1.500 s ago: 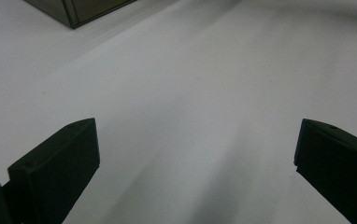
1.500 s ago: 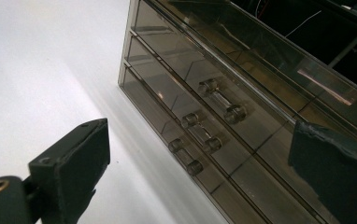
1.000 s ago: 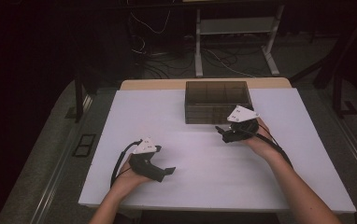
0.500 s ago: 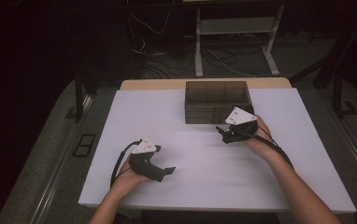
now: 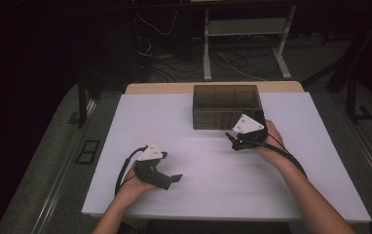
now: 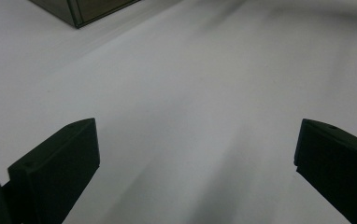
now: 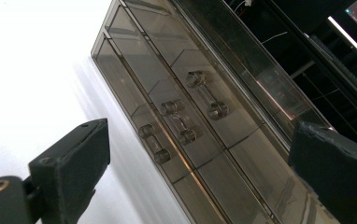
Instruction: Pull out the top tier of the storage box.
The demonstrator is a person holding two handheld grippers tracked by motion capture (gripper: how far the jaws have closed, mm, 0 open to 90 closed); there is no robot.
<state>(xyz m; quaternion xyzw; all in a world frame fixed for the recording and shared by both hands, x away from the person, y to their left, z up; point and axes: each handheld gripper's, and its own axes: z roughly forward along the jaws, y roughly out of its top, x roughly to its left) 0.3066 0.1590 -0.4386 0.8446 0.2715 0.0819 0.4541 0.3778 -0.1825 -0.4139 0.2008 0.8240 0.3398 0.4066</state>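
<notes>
A smoky transparent drawer box (image 5: 225,105) stands at the back middle of the white table (image 5: 198,161). In the right gripper view its front (image 7: 190,116) shows stacked drawers with clear bar handles, all pushed in. My right gripper (image 5: 233,142) sits just in front of the box's right half, jaws wide apart and open (image 7: 200,172) with nothing between them. My left gripper (image 5: 176,178) rests low near the table's front left, pointing right. It is open too (image 6: 195,158), over bare table, with a corner of the box (image 6: 81,9) far off.
Beyond the table's far edge are cables on the floor (image 5: 174,58) and a white metal stand (image 5: 245,39). Dark floor drops off on both sides of the table.
The right gripper has edged slightly up toward the drawer box front. The left gripper has stayed where it was.
</notes>
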